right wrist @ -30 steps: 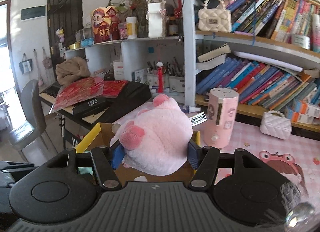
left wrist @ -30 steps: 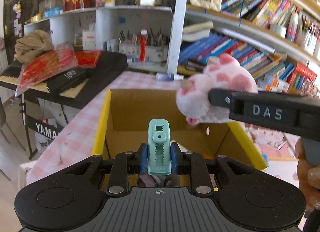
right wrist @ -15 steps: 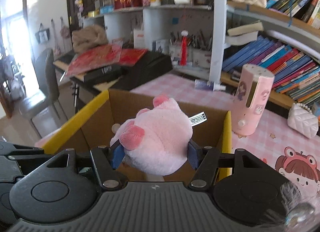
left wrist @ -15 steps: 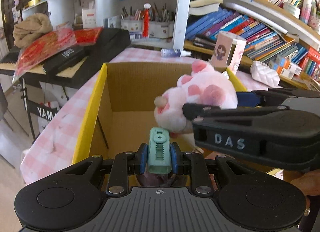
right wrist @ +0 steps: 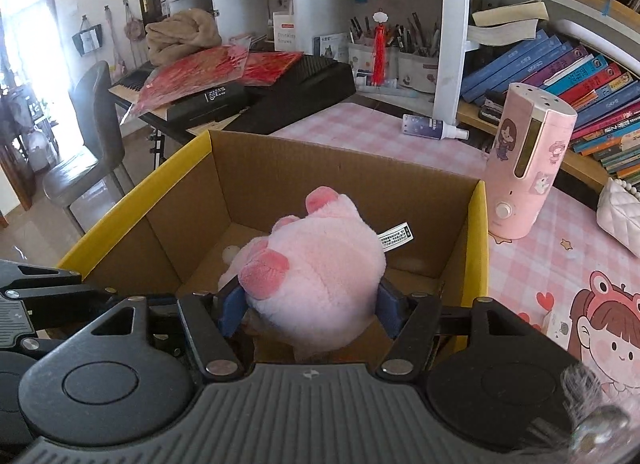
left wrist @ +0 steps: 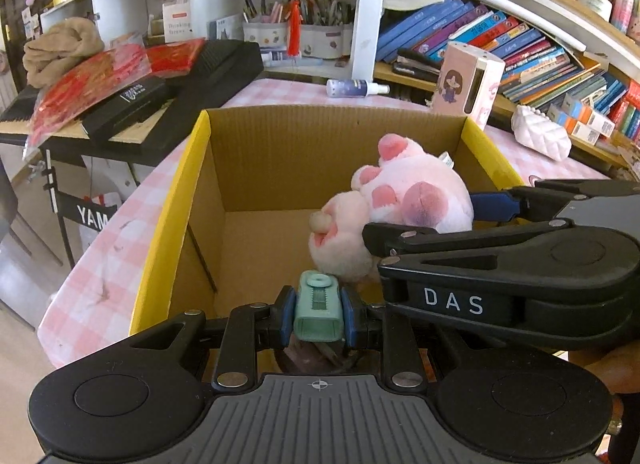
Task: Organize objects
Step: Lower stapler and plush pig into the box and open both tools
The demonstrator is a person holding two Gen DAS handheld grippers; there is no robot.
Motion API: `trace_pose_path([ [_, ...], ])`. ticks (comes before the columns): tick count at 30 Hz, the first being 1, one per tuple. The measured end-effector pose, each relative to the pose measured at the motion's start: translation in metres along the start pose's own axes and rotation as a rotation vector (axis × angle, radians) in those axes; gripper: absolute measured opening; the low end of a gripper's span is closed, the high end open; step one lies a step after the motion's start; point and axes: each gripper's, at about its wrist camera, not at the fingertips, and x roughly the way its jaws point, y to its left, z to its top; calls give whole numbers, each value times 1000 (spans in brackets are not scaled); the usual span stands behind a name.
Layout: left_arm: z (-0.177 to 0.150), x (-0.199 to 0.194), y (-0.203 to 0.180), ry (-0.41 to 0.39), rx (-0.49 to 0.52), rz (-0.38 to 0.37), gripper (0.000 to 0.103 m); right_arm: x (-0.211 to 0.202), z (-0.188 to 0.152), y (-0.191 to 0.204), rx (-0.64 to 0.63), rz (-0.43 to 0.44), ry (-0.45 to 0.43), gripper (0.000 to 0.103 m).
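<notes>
Room: a pink checked surface [right wrist: 552, 264] with crowded bookshelves [right wrist: 560, 76] behind and a keyboard [right wrist: 280, 84] off to the left.
Left claw: the left claw [left wrist: 318, 312] is closed tight on a mint-green clip [left wrist: 318, 310], held at the near edge of the cardboard box [left wrist: 168, 216]; a second ago it sat higher with the clip upright, and now it is tipped down toward the box floor.
Right claw: the right claw [right wrist: 310, 306] is spread wide around a pink plush pig [right wrist: 316, 264], pinching it on both sides.
Change: the plush was above the rim a second ago; now it hangs inside the box walls, above the floor, in both views.
Meaning: both items look ready to drop, so letting go is probably next.
Far: a pink canister [right wrist: 528, 160] and a white quilted purse [left wrist: 540, 136] stand on the surface beyond the box.
</notes>
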Motion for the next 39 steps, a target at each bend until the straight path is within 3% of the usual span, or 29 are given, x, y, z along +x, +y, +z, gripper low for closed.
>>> trace_pose_path([
  [16,-5,10,-3,32,11,15,24,2,-1,11,-136,-12,-3,67],
  [29,-9,6,-2,21,-1,24,26,-2,-2,9,-102,0,-1,71],
  [32,-10,2,-4,12,6,19,36,-6,-5,9,-102,4,-2,73],
  [34,-11,-1,-6,2,13,18,52,-10,-6,8,-87,6,-5,74],
  [39,-13,-12,-9,-29,18,9,62,-25,-9,7,-57,2,-33,77],
])
